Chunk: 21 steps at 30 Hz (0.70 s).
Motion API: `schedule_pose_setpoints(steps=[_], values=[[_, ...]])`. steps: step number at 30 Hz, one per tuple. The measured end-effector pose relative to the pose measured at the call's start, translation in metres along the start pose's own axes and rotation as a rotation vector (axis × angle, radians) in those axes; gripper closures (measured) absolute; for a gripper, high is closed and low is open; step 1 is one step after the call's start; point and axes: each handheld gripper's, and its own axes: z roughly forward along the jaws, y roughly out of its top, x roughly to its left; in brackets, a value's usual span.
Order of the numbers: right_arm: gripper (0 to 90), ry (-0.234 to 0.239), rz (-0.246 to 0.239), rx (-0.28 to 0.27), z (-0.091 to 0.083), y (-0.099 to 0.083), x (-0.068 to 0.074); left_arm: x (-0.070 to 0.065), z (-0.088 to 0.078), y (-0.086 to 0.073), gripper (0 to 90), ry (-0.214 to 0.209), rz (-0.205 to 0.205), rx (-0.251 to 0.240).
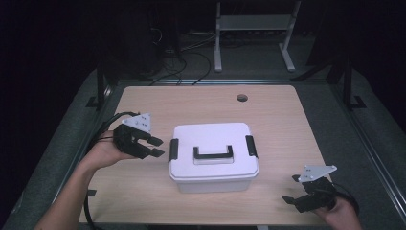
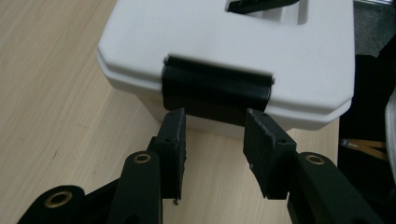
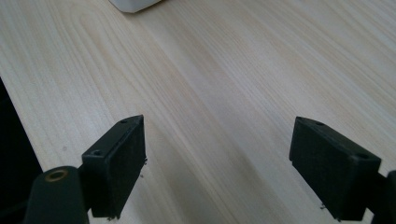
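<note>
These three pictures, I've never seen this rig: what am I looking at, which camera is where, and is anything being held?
No robot: a person holds a two-jaw gripper in each hand. The high view looks down on a wooden table with a white lidded box. The left gripper is open, its jaws pointing at the box's black side latch without touching it. The right gripper sits open near the table's front corner. The other two pictures come from cameras riding on each gripper. Nothing is held.
</note>
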Motion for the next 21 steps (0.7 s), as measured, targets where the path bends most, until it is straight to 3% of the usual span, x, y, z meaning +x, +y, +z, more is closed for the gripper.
schedule_pose_setpoints(steps=[21], values=[[18.0, 0.006, 0.006, 0.010, 0.003, -0.001, 0.000, -0.002, 0.011, -0.038, 54.0, 0.034, -0.059, 0.007]])
